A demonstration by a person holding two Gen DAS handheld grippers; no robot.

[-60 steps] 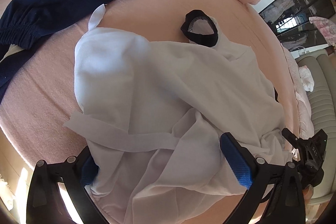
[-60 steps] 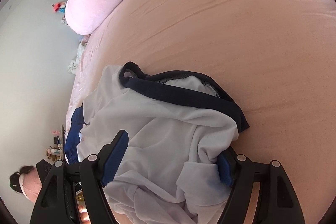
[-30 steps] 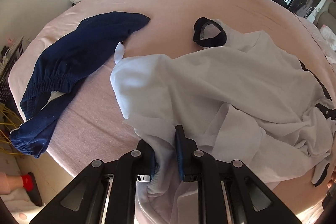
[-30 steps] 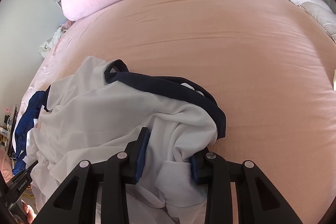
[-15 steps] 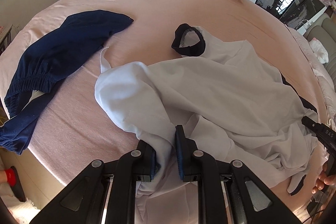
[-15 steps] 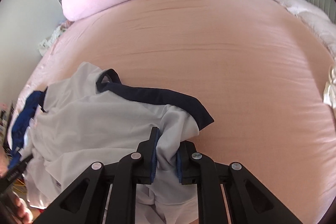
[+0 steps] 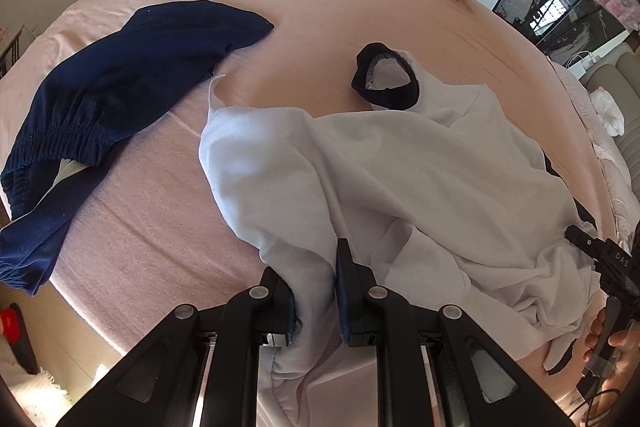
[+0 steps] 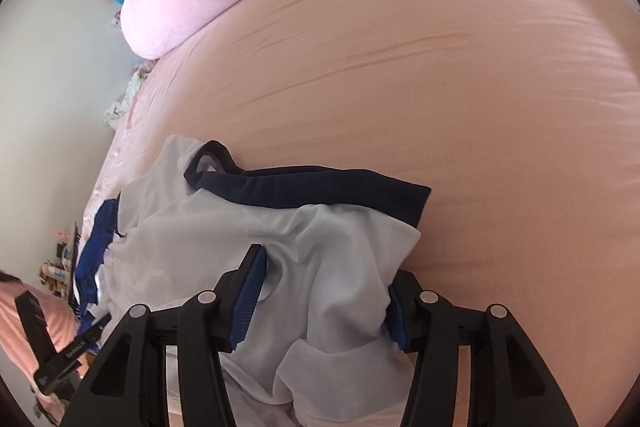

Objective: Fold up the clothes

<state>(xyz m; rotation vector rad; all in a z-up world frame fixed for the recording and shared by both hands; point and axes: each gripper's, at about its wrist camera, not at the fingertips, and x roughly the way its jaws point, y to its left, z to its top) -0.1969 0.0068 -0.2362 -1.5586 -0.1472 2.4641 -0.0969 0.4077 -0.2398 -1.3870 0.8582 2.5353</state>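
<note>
Having been clamped half a second before, the right gripper [image 8: 320,291] was spread around the white shirt [image 7: 420,163], released; the left gripper [image 7: 316,287] stayed clenched on cloth between its fingers.

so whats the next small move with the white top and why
Probably close the right gripper on the fabric between its open jaws. The left gripper is already clamped on a bunched fold of the white top, which lies crumpled on the pink bed. With both ends held, it could be lifted and spread flat.
</note>
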